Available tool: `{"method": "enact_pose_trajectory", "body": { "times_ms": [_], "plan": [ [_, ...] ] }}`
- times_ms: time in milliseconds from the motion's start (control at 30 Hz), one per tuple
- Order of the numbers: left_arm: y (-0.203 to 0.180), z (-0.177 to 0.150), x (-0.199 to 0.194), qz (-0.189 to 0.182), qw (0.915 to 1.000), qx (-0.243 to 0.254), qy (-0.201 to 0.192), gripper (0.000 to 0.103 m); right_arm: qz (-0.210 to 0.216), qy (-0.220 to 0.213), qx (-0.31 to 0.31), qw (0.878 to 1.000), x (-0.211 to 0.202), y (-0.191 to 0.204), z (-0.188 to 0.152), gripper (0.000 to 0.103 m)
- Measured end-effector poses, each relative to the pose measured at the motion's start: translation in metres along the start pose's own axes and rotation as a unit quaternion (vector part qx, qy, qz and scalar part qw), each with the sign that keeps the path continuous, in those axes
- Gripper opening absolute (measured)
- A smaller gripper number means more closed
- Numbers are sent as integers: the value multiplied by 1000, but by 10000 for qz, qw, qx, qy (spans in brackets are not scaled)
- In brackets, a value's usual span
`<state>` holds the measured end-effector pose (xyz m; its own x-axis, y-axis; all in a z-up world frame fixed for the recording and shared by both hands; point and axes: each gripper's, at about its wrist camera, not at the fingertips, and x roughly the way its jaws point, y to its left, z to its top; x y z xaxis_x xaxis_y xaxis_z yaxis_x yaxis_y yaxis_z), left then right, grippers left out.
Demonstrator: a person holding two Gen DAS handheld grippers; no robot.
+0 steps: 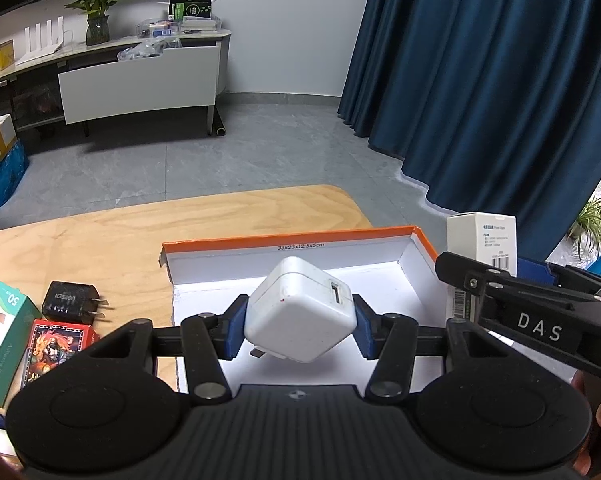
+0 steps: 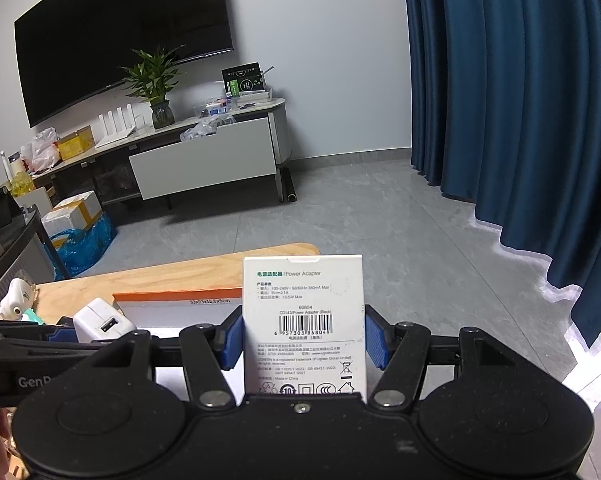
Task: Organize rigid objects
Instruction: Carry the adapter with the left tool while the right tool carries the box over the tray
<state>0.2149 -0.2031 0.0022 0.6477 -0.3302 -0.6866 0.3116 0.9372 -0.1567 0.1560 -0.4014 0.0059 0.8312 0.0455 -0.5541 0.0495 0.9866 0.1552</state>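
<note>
My left gripper (image 1: 299,326) is shut on a white cube charger (image 1: 302,314), tilted, with its USB port facing up right, held over the open orange-rimmed cardboard box (image 1: 284,239). The box has a white inside and holds nothing that I can see. My right gripper (image 2: 304,338) is shut on a white power adapter carton (image 2: 303,320), upright, label toward the camera. In the left wrist view that carton (image 1: 482,236) stands at the box's right edge behind the right gripper's black body. The white charger (image 2: 102,322) shows at the left of the right wrist view.
On the wooden table (image 1: 120,236) left of the box lie a black plug charger (image 1: 71,302), a red card pack (image 1: 56,346) and a green-white bandage box (image 1: 2,332). A white gadget (image 2: 14,300) sits at the table's far left. Blue curtains (image 1: 480,80) hang to the right.
</note>
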Motion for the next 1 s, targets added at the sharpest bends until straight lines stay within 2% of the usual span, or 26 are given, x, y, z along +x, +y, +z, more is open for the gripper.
{"method": "enact_pose_trajectory", "body": {
  "times_ms": [267, 1000],
  "plan": [
    [1, -3, 4, 0, 10000, -44, 25, 53, -18, 187, -132, 9997, 12, 5, -2, 71],
    [1, -5, 6, 8, 10000, -20, 26, 53, 8, 350, -286, 9990, 20, 7, -1, 71]
  ]
}}
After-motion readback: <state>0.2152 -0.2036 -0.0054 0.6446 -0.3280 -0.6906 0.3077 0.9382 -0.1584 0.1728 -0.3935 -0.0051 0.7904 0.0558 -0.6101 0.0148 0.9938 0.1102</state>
